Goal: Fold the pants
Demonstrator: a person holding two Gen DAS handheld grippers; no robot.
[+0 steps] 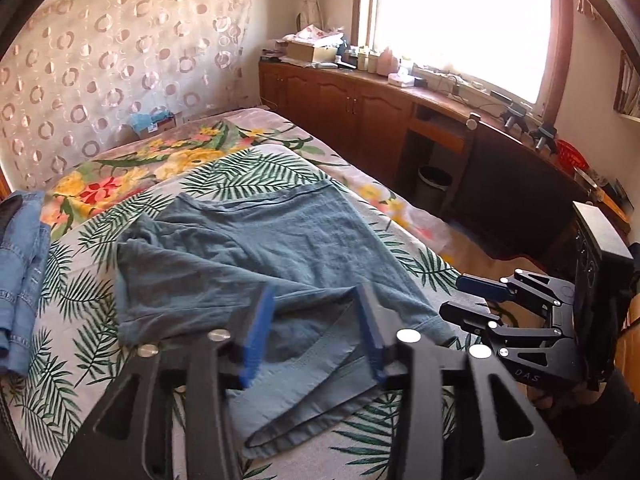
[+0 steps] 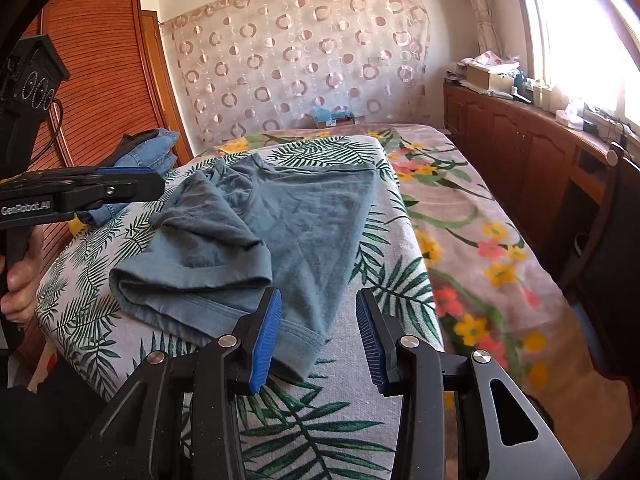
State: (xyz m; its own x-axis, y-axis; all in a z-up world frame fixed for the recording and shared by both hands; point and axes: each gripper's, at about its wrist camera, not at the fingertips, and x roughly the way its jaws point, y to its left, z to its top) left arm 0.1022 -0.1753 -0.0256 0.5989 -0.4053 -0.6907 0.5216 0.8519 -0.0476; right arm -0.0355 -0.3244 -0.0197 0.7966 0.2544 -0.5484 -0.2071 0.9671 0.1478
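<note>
On top of the palm-leaf printed bed cover (image 2: 304,432), lying part-folded, with 1 layer doubled over: soft grey-blue cotton pants (image 1: 240,256). Hovering over the near hem with blue pads apart, gripping nothing: left gripper (image 1: 316,332). Waiting just beside the hem corner, likewise parted and empty: right gripper (image 2: 318,336). Advising pinching both layers squarely at the hem and lifting evenly, keeping edges aligned.

We see the pants (image 2: 256,236) lying on a towel (image 2: 360,360) spread across the bed (image 2: 500,240). To their left lies a pile of denim clothes (image 1: 24,280). Right of the bed runs a row of cabinets (image 1: 360,108) under the window (image 1: 460,20). Behind the bed a curtain (image 2: 300,60) hangs on the wall.
</note>
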